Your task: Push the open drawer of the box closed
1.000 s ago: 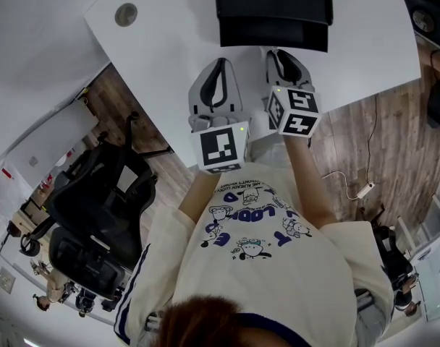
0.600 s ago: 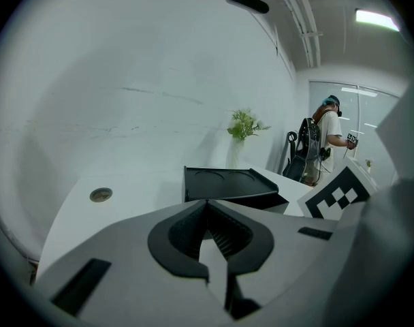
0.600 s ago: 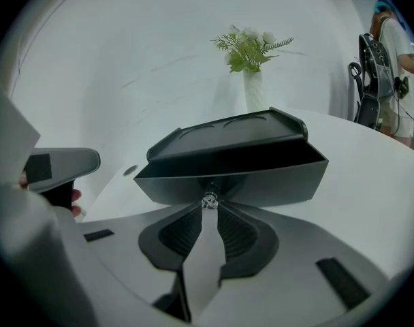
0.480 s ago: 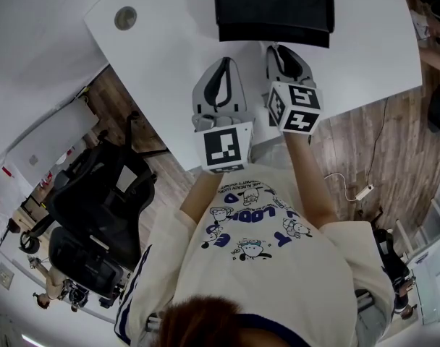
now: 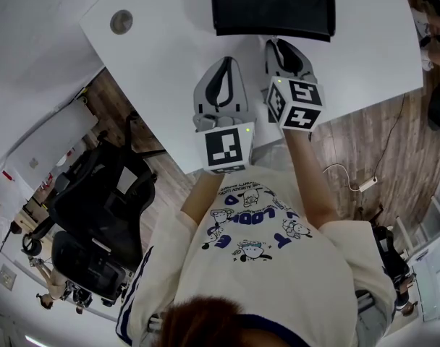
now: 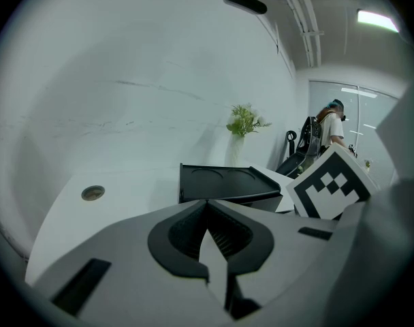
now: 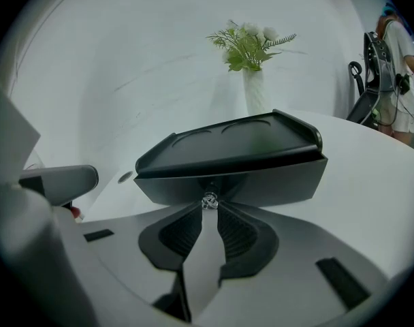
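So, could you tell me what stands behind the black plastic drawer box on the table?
A white vase of green sprigs stands there; the black box covers its foot.

The box [image 5: 272, 6] sat on the far side of the desk [image 5: 162, 71], with a vase [image 7: 251, 53] behind it. Right in front of the box was the right hand-held gripper [image 5: 278, 44], with the box's knob [image 7: 209, 200] between its tips. The left hand-held gripper [image 5: 223, 60] hung just beside it, to its left, above the desk. Left of the person [image 5: 263, 266], a chair [image 5: 97, 194] stood on the floor [image 5: 365, 143].
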### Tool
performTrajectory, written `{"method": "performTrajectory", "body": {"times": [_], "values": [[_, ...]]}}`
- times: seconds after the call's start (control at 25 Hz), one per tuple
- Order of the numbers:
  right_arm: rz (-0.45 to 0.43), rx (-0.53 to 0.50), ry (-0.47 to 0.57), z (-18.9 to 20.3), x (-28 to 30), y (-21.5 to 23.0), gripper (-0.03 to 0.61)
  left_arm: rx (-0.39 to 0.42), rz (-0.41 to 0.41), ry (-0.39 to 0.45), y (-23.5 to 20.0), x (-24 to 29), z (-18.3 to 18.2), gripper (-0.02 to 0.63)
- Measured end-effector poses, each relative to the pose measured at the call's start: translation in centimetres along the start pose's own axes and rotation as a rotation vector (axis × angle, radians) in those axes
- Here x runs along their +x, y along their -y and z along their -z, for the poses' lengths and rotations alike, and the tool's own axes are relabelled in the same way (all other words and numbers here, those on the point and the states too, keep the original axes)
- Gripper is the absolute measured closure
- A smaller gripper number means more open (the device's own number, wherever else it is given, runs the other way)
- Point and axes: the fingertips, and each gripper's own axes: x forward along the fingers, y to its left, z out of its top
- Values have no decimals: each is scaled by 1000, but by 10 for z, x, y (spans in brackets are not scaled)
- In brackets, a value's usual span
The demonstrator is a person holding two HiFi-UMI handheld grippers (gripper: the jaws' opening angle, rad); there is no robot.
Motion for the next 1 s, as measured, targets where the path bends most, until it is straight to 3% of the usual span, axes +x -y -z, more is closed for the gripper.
{"method": "performTrajectory", "body": {"times": [0.64, 0.84, 1.0], "values": [[10, 8, 10, -9, 9, 3, 491, -5, 12, -16, -5, 10, 3, 598], [13, -37, 28, -10, 8, 3, 488, -12, 16, 5, -5, 7, -7, 598], [7, -73, 62, -13, 3, -2, 388, -13, 19, 28, -5, 0, -13, 600]]}}
